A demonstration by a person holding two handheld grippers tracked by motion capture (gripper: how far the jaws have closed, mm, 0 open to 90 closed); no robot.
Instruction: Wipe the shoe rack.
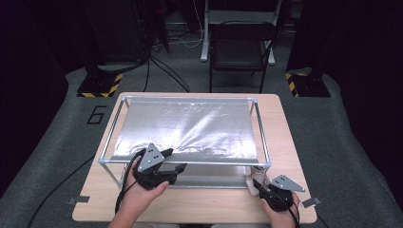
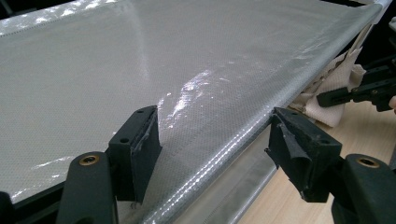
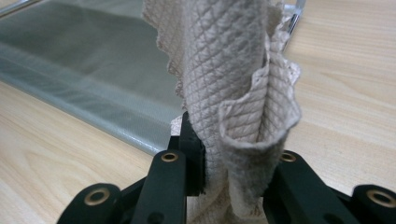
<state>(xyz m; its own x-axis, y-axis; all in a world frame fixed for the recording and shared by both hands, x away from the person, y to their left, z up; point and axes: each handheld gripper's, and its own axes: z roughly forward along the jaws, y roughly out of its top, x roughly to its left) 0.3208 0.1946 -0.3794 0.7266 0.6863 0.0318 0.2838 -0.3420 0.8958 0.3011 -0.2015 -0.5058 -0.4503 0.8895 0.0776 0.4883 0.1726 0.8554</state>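
While the left gripper point(image 1: 172, 164) straddles the rack's mesh edge point(image 2: 243, 135) with fingers apart, the right gripper point(image 1: 259, 184) pinches the cloth point(image 3: 233, 93).

Beige quilted cloth point(image 3: 233, 93), crumpled and upright, pinched between the right gripper's point(image 3: 233, 163) jaws at the near right corner of the metal-framed mesh rack point(image 1: 190, 126).

One camera is looking down from high up at the whole light wooden table point(image 1: 199, 204). The two gripper cameras are sitting very close, both looking at the shiny silver mesh sheet point(image 2: 140, 70) point(image 3: 84, 51) on it.
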